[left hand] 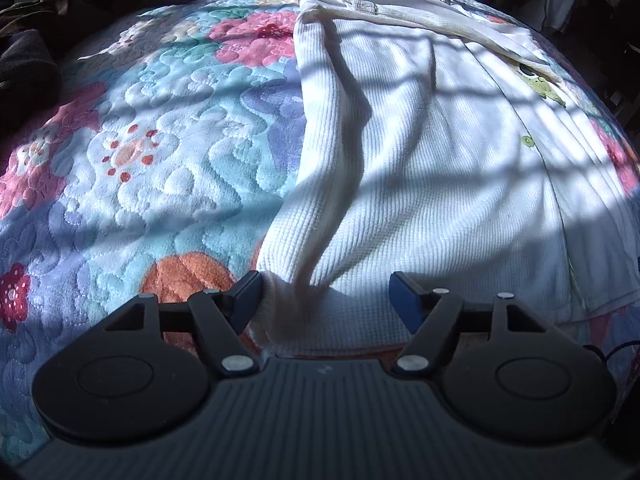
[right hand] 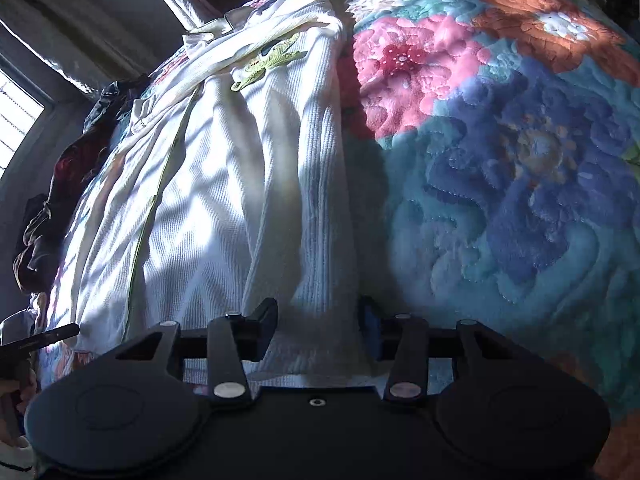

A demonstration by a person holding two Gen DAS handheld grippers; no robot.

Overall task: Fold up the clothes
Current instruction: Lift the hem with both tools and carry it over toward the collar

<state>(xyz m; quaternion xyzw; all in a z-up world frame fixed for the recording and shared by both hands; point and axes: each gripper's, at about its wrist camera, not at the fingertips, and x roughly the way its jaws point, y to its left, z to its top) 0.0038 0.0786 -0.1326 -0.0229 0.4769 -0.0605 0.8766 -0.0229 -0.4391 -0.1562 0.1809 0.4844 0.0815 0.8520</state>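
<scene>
A white waffle-knit garment [left hand: 432, 184] with green buttons and a green embroidered patch lies spread on a floral quilt [left hand: 152, 152]. In the left wrist view my left gripper [left hand: 326, 300] is open, its fingers standing either side of the garment's near left corner, where a fold of cloth rises between them. In the right wrist view the same garment [right hand: 224, 184] lies lengthwise. My right gripper [right hand: 320, 328] is open around the garment's near right edge, the cloth sitting between its fingers.
The quilt [right hand: 500, 160] covers the bed to the right of the garment. Dark clothes [left hand: 24, 64] are piled at the far left edge. More dark clothes [right hand: 60, 200] lie on the garment's far side near a window [right hand: 16, 124].
</scene>
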